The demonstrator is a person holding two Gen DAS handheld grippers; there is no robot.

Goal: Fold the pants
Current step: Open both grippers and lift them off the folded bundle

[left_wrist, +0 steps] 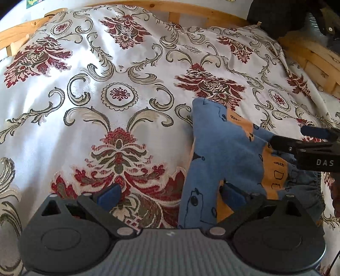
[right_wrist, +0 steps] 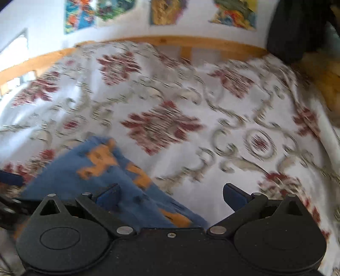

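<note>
Small blue pants point(left_wrist: 221, 148) with orange patches and an elastic waistband lie crumpled on the patterned bedspread point(left_wrist: 102, 118), right of centre in the left wrist view. My left gripper point(left_wrist: 171, 195) is open; its right finger is over the pants' left edge and its left finger over bare bedspread. My right gripper point(left_wrist: 286, 135) reaches in from the right edge above the pants. In the blurred right wrist view the pants point(right_wrist: 102, 169) lie at lower left, and my right gripper point(right_wrist: 171, 195) is open, its left finger over the cloth.
A wooden bed frame point(left_wrist: 191, 12) runs along the far side against a white wall with colourful pictures point(right_wrist: 85, 12). A dark garment point(left_wrist: 282, 17) hangs at the top right corner. The white, red and olive bedspread point(right_wrist: 233, 106) stretches left and beyond the pants.
</note>
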